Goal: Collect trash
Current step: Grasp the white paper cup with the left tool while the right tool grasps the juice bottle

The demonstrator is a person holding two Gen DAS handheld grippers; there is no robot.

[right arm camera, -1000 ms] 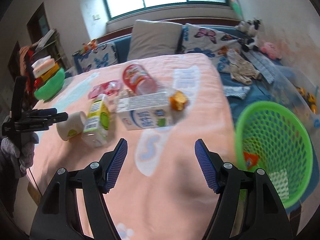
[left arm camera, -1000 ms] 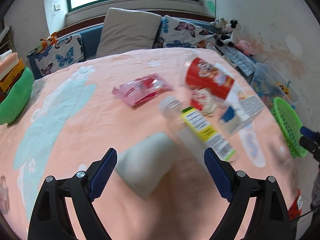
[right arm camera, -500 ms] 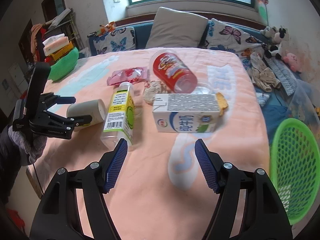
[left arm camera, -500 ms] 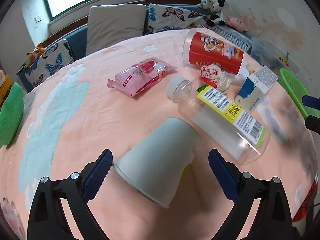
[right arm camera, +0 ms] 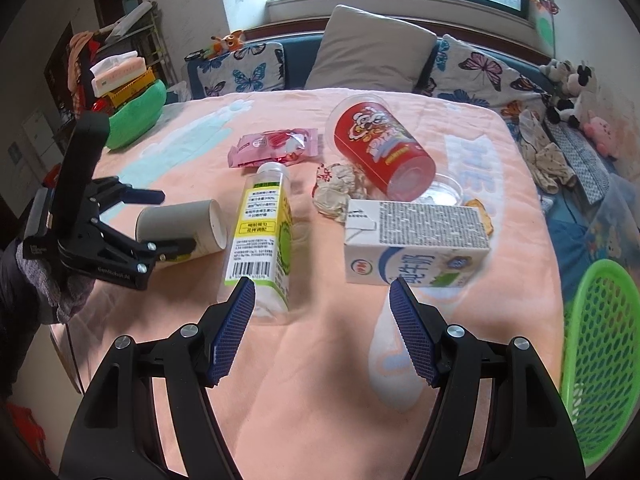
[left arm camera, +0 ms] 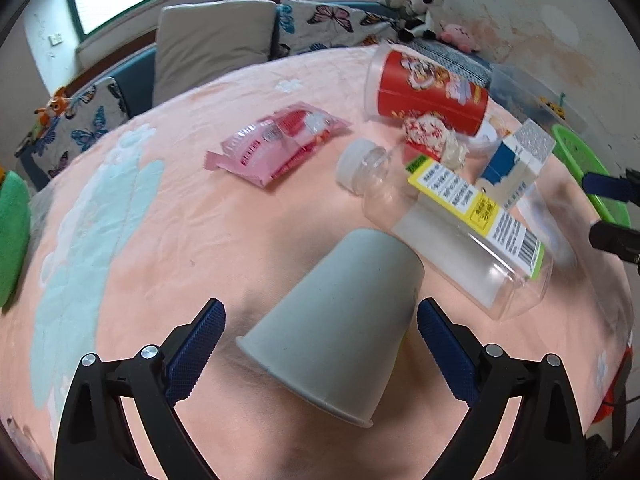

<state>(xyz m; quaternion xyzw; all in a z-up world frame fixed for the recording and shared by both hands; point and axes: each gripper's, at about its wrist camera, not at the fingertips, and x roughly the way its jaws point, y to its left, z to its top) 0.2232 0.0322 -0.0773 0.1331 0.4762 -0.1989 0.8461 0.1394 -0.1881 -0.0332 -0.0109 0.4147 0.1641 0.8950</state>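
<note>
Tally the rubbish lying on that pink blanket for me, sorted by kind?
Paper cup: 1
Clear plastic bottle: 1
Milk carton: 1
Red snack tub: 1
Pink snack wrapper: 1
Crumpled wrapper: 1
Total: 6
A small orange scrap behind the carton is too hidden to name, so it is left out.

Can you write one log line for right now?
left gripper: open around paper cup | right gripper: open, empty | basket: waiting

Left hand-held gripper [left arm camera: 320, 338] tilted downward, jaws spread wide; right hand-held gripper [right arm camera: 322, 330] likewise downward, jaws apart
</note>
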